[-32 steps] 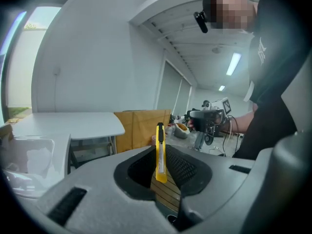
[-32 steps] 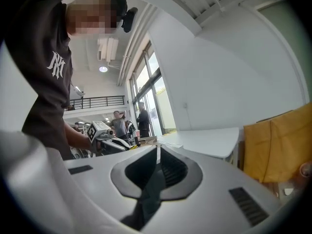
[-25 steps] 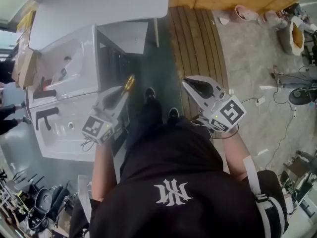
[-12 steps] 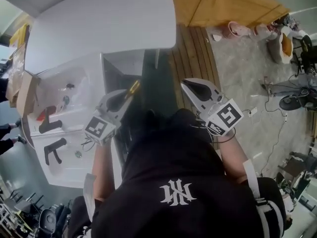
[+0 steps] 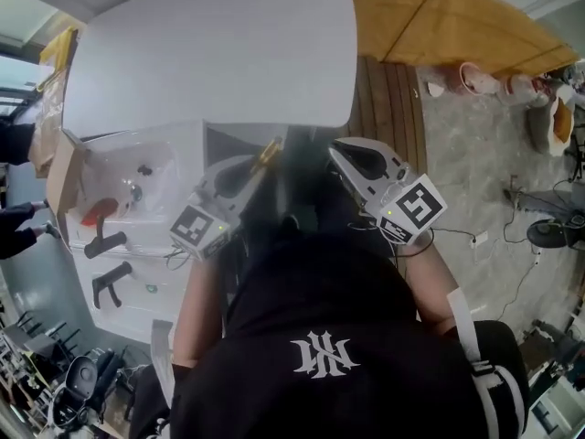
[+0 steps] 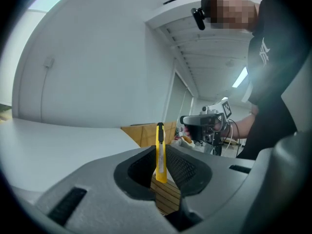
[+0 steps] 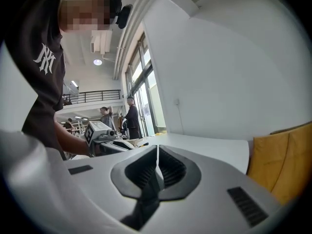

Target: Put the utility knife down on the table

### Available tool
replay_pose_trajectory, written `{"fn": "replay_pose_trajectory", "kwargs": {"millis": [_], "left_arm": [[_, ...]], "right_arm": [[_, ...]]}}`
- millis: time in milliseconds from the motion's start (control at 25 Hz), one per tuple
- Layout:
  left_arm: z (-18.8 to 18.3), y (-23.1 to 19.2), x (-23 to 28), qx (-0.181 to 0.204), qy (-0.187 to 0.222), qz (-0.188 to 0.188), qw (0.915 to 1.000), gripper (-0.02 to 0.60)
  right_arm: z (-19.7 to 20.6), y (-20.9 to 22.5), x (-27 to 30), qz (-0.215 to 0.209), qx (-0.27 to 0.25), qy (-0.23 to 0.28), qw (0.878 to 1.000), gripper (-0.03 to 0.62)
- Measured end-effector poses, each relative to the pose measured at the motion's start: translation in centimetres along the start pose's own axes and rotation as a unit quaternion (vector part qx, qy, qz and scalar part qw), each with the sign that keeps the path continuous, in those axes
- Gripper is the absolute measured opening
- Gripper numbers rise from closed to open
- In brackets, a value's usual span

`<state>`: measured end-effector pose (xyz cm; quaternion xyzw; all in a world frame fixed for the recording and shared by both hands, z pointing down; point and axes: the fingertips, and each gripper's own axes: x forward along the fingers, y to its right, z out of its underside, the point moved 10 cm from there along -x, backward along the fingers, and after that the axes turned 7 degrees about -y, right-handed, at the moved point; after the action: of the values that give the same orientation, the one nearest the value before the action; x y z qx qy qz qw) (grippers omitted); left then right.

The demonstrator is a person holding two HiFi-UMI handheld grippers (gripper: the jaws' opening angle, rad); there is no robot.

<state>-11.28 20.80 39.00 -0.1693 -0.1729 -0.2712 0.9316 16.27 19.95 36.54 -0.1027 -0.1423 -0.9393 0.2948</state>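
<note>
A yellow utility knife [image 6: 160,143] stands upright between the jaws of my left gripper [image 6: 161,165], which is shut on it. In the head view the knife [image 5: 269,151] sticks out past the left gripper [image 5: 250,166], just short of the near edge of the white table [image 5: 210,53]. My right gripper [image 5: 340,152] hangs level with it on the right, shut with nothing between its jaws. In the right gripper view the shut jaws of that gripper [image 7: 157,156] point toward the table [image 7: 209,147], and the left gripper [image 7: 104,136] shows at the left.
A white cabinet unit [image 5: 137,204] with black handles stands at the left, a cardboard box [image 5: 60,167] beside it. A wooden panel [image 5: 439,26] and slatted boards [image 5: 393,99] lie to the right of the table. Two people [image 7: 130,116] stand far off.
The white table has come closer and fills more of the head view. Both grippers have moved toward its near edge. The left stays shut on the knife, the right stays shut.
</note>
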Motion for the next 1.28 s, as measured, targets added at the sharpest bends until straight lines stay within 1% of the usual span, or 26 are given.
{"fn": "replay_pose_trajectory", "kwargs": {"millis": [160,280,360,440,520,600,720,840,1000,1080,1160,1280], "left_arm": [[-2.9,-2.4,4.1,-0.009,-0.002,-0.021,0.9997,0.058],[-5.0,-4.0,6.5,-0.012,-0.010,-0.041,0.9991,0.058],[-5.6,-5.1,7.4,-0.013,-0.010,-0.051,0.9986,0.058],[-6.5,-6.0,7.9,-0.025,-0.012,-0.064,0.9976,0.058],[-7.0,-7.5,8.2,-0.028,-0.010,-0.074,0.9968,0.058],[-6.8,-9.9,8.4,-0.016,-0.016,-0.075,0.9970,0.058],[-6.7,-14.5,8.6,-0.002,-0.033,-0.077,0.9965,0.058],[-6.5,-19.8,8.8,0.000,-0.036,-0.080,0.9962,0.058],[-5.7,-26.6,9.4,0.000,-0.056,-0.072,0.9958,0.058],[-5.1,-29.9,10.0,-0.004,-0.075,-0.068,0.9949,0.058],[-4.2,-33.0,10.7,-0.005,-0.101,-0.070,0.9924,0.058],[-3.1,-36.9,12.4,-0.006,-0.134,-0.081,0.9877,0.058]], "right_arm": [[-2.8,6.9,1.4,-0.034,-0.013,0.010,0.999,0.005],[-3.9,11.5,2.7,-0.056,-0.015,0.011,0.998,0.005],[-4.3,13.3,3.9,-0.071,-0.020,0.006,0.997,0.005],[-4.7,14.5,4.9,-0.084,-0.025,0.001,0.996,0.005],[-5.0,15.7,6.1,-0.092,-0.030,-0.006,0.995,0.005],[-5.2,16.7,7.6,-0.089,-0.029,-0.014,0.995,0.005],[-5.5,18.1,10.5,-0.073,-0.025,-0.028,0.997,0.006],[-6.5,19.1,13.9,-0.051,-0.028,-0.052,0.997,0.005],[-8.6,20.3,18.2,-0.032,-0.021,-0.069,0.997,0.005],[-9.2,21.4,20.4,-0.020,-0.018,-0.074,0.997,0.005],[-9.1,22.4,22.6,-0.016,-0.010,-0.070,0.997,0.005],[-7.7,24.5,25.7,-0.027,0.003,-0.069,0.997,0.005]]}}
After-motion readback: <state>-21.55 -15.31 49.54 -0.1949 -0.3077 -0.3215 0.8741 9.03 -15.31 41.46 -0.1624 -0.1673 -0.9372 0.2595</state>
